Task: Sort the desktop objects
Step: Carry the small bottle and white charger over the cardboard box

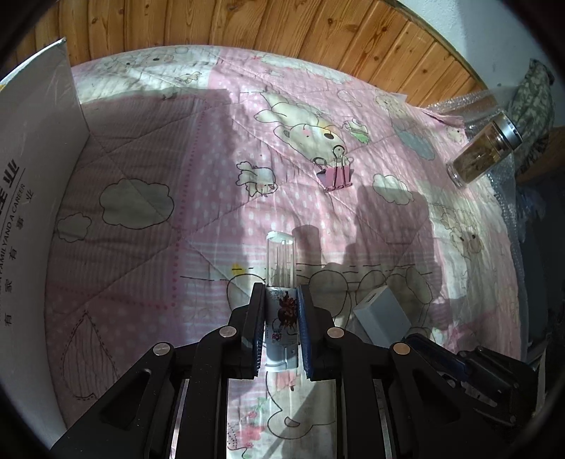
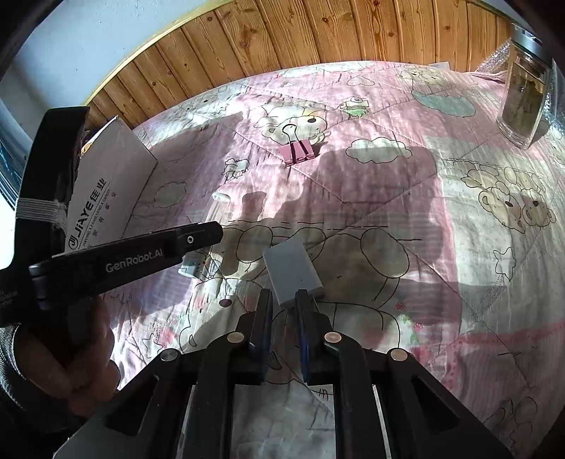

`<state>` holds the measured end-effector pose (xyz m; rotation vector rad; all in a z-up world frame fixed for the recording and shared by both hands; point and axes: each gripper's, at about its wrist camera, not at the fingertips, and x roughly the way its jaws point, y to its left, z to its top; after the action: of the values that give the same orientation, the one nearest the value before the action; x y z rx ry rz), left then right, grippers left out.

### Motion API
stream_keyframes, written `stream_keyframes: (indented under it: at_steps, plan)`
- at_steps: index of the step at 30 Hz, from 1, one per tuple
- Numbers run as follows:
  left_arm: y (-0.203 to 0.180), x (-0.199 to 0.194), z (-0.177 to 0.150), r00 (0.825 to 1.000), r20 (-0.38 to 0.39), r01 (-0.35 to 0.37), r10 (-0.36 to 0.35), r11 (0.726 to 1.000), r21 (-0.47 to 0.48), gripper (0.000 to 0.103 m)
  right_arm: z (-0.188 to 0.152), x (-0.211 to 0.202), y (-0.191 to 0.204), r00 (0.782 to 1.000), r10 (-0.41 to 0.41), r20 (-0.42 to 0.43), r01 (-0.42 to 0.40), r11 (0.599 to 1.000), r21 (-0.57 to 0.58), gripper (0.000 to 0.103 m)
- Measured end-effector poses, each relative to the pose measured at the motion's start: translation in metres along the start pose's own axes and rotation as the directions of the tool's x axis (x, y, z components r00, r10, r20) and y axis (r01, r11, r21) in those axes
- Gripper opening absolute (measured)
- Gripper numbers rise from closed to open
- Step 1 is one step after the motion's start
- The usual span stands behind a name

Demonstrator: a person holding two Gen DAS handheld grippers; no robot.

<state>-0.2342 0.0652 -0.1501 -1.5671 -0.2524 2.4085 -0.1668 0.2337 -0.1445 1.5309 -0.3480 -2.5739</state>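
The left gripper pinches a small cylindrical tube with a printed label and a clear plastic cap; its blue-padded fingers press flat against the tube's sides, and the transparent cap projects forward past the fingertips. The tube sits over a pink quilted cotton bedspread with cartoon bear and cloud prints, whose stitched seams form diagonal ridges.

The right gripper has its fingers closed against the near end of a flat rectangular grey block with smooth matte faces, which lies on the bedspread. Whether the block is lifted cannot be told.

A pink metal binder clip with wire handles rests further out on the bedspread, well apart from both grippers. A cylindrical glass jar with a brushed metal lid and brownish contents stands near the right edge. A white cardboard box wall with printed lettering rises at the left. Varnished knotty wood panelling backs the bed.
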Motion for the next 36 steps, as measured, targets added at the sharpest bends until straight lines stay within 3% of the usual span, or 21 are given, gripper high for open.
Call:
stream_keyframes:
  at_steps: [2, 3, 4, 6, 7, 8, 9, 10, 16, 25, 36]
  plan:
    - [0.003, -0.011, -0.006, 1.0, 0.014, 0.005, -0.005, 1.0, 0.001, 0.017, 0.002, 0.002, 0.003, 1.0, -0.002, -0.004, 0.002, 1.0, -0.015, 0.019]
    - [0.004, -0.017, -0.01, 1.0, 0.019, 0.006, -0.006, 1.0, 0.005, 0.017, 0.003, 0.003, 0.005, 1.0, -0.018, -0.002, 0.018, 0.999, -0.028, 0.034]
    - [0.007, -0.022, -0.014, 1.0, 0.021, 0.016, -0.016, 1.0, 0.004, 0.017, 0.005, 0.006, 0.007, 0.999, -0.037, -0.002, 0.036, 0.998, -0.049, 0.056]
    - [0.01, -0.031, -0.021, 1.0, 0.021, 0.022, -0.022, 1.0, 0.001, 0.017, 0.008, 0.016, 0.01, 0.997, -0.079, 0.003, 0.078, 0.992, -0.094, 0.068]
    - [0.012, -0.036, -0.025, 0.999, 0.022, 0.031, -0.031, 0.999, -0.005, 0.017, 0.01, 0.023, 0.011, 0.995, -0.104, -0.001, 0.104, 0.987, -0.12, 0.066]
    - [0.014, -0.04, -0.028, 0.999, 0.024, 0.038, -0.038, 0.999, -0.011, 0.017, 0.011, 0.03, 0.01, 0.992, -0.121, -0.02, 0.117, 0.983, -0.142, 0.057]
    - [0.015, -0.045, -0.03, 0.999, 0.028, 0.042, -0.041, 0.999, -0.016, 0.017, 0.012, 0.037, 0.009, 0.991, -0.131, -0.039, 0.124, 0.981, -0.148, 0.036]
    - [0.017, -0.05, -0.033, 0.998, 0.032, 0.049, -0.048, 0.999, -0.022, 0.017, 0.013, 0.035, 0.009, 0.989, -0.149, -0.017, 0.145, 0.976, -0.16, 0.032]
    - [0.022, -0.08, -0.047, 0.997, 0.069, 0.039, -0.038, 0.999, -0.019, 0.017, 0.003, 0.013, 0.021, 0.997, -0.079, -0.016, 0.075, 0.986, -0.15, 0.032]
    - [0.031, -0.129, -0.074, 0.993, 0.121, -0.019, 0.018, 1.0, 0.006, 0.017, -0.04, -0.02, 0.077, 0.999, 0.049, -0.02, -0.052, 0.988, -0.146, 0.032]
    - [0.075, -0.197, -0.099, 0.973, 0.202, -0.098, 0.108, 0.994, -0.057, 0.017, -0.047, -0.061, 0.166, 0.988, 0.154, 0.005, -0.146, 0.948, -0.283, 0.032]
